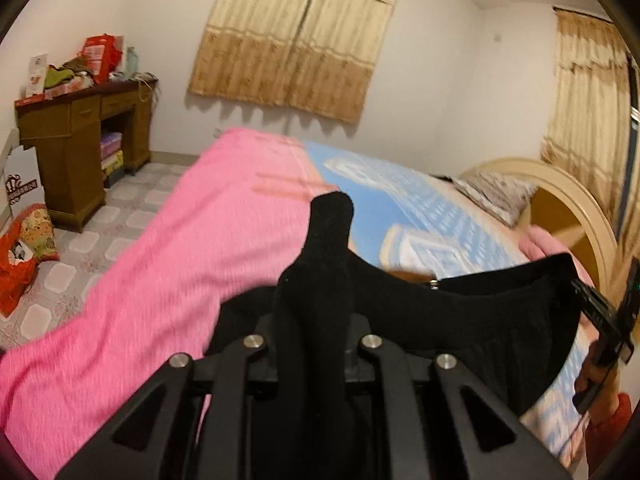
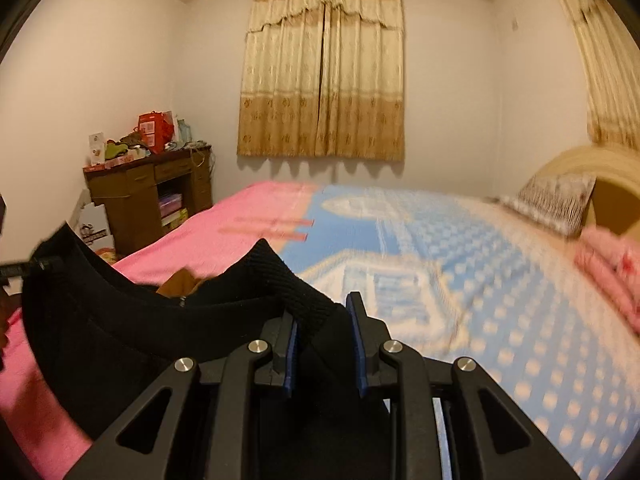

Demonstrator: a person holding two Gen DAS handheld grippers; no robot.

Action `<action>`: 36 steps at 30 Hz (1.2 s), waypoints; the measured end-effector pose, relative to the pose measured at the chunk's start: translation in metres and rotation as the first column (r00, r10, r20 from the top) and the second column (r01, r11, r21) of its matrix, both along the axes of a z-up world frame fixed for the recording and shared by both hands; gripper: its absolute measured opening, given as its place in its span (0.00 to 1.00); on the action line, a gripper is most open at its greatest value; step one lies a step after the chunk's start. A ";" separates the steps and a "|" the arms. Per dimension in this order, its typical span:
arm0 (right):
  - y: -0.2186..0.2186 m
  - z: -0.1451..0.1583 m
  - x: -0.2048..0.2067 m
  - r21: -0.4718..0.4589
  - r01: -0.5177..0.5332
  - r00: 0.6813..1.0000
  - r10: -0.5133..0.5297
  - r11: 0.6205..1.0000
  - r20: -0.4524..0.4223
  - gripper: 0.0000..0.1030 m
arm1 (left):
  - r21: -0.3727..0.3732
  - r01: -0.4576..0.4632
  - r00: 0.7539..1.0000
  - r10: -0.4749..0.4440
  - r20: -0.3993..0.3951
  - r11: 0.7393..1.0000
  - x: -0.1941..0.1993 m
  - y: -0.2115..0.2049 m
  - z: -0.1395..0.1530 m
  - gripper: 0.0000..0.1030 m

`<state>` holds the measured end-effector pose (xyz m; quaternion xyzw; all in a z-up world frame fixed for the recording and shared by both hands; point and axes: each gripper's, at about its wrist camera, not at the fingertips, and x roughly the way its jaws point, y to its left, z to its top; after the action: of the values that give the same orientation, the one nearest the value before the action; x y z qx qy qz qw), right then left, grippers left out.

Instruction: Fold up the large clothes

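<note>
Right, both claws pinch the black garment [image 2: 120, 332], held up over the bed [image 2: 460, 280]. Left gripper [image 1: 320, 320]: fingers buried in cloth, looks clamped on a bunched corner. Right gripper [image 2: 324, 340]: blue pads [image 2: 362, 356] partly apart, a thick ribbed edge wedged between. Risks, my read: that edge slips out, the slack middle sags and folds crooked, or snags the brown item [image 2: 182, 282] beneath. Further off, pillow [image 2: 556, 200] well clear.
</note>
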<state>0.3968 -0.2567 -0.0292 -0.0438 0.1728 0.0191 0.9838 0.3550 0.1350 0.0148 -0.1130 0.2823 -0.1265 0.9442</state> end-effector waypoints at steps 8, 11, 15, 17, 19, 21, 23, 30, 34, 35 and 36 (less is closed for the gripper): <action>-0.018 -0.095 0.130 -0.015 0.163 0.963 -0.163 0.986 -0.213 0.22 | 0.026 -0.193 0.956 0.194 -0.221 0.981 0.113 -0.008 -0.100 0.25; -0.026 -0.137 0.156 -0.014 0.192 0.920 -0.185 0.981 -0.344 0.22 | 0.050 -0.221 0.937 0.226 -0.266 0.974 0.122 -0.008 -0.131 0.37; -0.036 -0.137 0.152 0.017 0.220 0.921 -0.202 0.975 -0.332 0.29 | 0.022 -0.241 0.926 0.236 -0.294 0.970 0.126 0.000 -0.131 0.57; -0.039 -0.137 0.151 0.029 0.237 0.917 -0.214 0.971 -0.338 0.31 | -0.012 -0.244 0.918 0.227 -0.324 0.970 0.129 0.006 -0.136 0.60; -0.036 -0.135 0.152 0.016 0.254 0.913 -0.235 0.967 -0.334 0.36 | -0.028 -0.248 0.917 0.225 -0.331 0.968 0.129 0.006 -0.135 0.61; -0.034 -0.135 0.150 0.004 0.255 0.911 -0.239 0.967 -0.337 0.43 | -0.015 -0.244 0.917 0.226 -0.328 0.970 0.127 0.004 -0.133 0.63; -0.040 -0.136 0.158 0.037 0.234 0.906 -0.204 0.972 -0.372 0.51 | -0.001 -0.240 0.917 0.226 -0.330 0.971 0.126 0.000 -0.131 0.66; -0.094 -0.087 0.069 0.383 0.285 0.954 -0.221 0.879 -0.201 0.51 | -0.063 -0.249 0.937 0.224 -0.268 0.966 0.093 0.023 -0.097 0.90; -0.065 -0.077 0.025 0.295 0.186 0.971 -0.128 0.937 -0.204 0.38 | 0.006 -0.325 0.924 0.318 -0.213 0.946 0.051 0.037 -0.074 0.93; -0.048 -0.078 0.014 0.261 0.136 0.975 -0.082 0.956 -0.208 0.37 | 0.022 -0.320 0.926 0.318 -0.201 0.947 0.041 0.036 -0.070 0.93; -0.032 -0.081 0.006 0.244 0.081 0.976 -0.028 0.966 -0.214 0.37 | 0.042 -0.300 0.935 0.302 -0.184 0.953 0.029 0.031 -0.066 0.93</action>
<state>0.4030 -0.2889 -0.1102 0.0880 0.2724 0.0183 0.9580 0.3842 0.1661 -0.0513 -0.1601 0.3505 0.0325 0.9222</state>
